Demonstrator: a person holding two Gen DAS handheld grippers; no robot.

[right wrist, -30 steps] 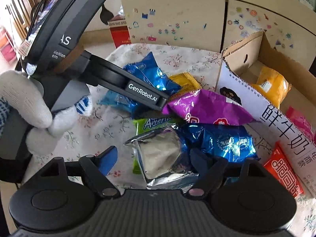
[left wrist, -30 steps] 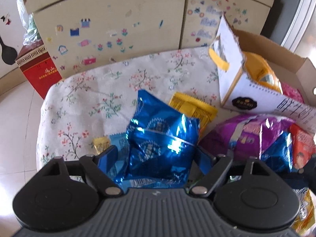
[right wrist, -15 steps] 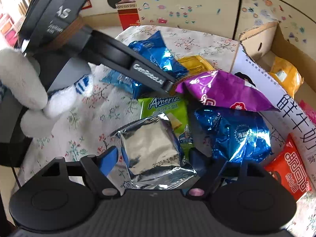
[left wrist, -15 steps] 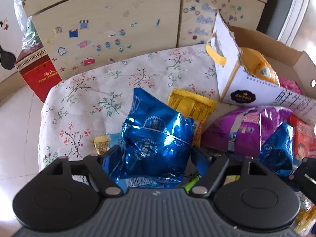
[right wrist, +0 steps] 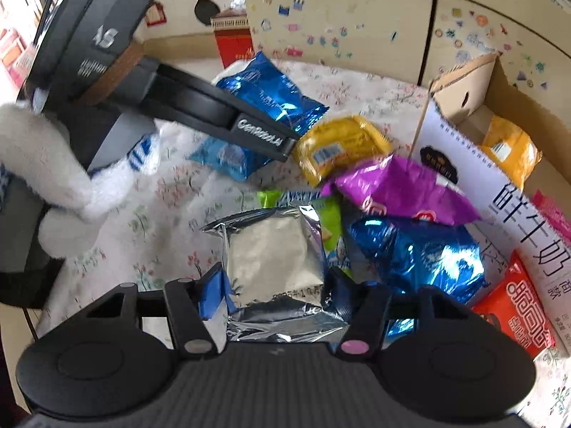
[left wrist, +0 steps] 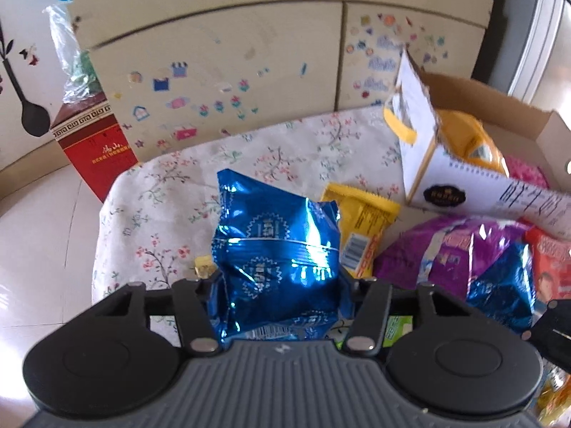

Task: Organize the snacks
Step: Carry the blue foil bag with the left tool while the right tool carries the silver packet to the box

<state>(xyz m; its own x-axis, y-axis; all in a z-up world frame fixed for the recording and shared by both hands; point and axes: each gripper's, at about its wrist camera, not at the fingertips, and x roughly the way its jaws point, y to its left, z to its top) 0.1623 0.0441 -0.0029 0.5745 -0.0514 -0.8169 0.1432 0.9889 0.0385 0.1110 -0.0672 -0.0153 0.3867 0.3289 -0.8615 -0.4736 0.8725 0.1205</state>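
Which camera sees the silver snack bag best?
The right wrist camera. The silver snack bag sits front and centre there, between the closing right tongs, pads against its sides. The left wrist camera does not show it at all; the blue snack bag fills that view.

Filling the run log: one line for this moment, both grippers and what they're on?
left gripper: closing on blue foil packet | right gripper: closing on silver foil packet | cardboard box: holds yellow bag
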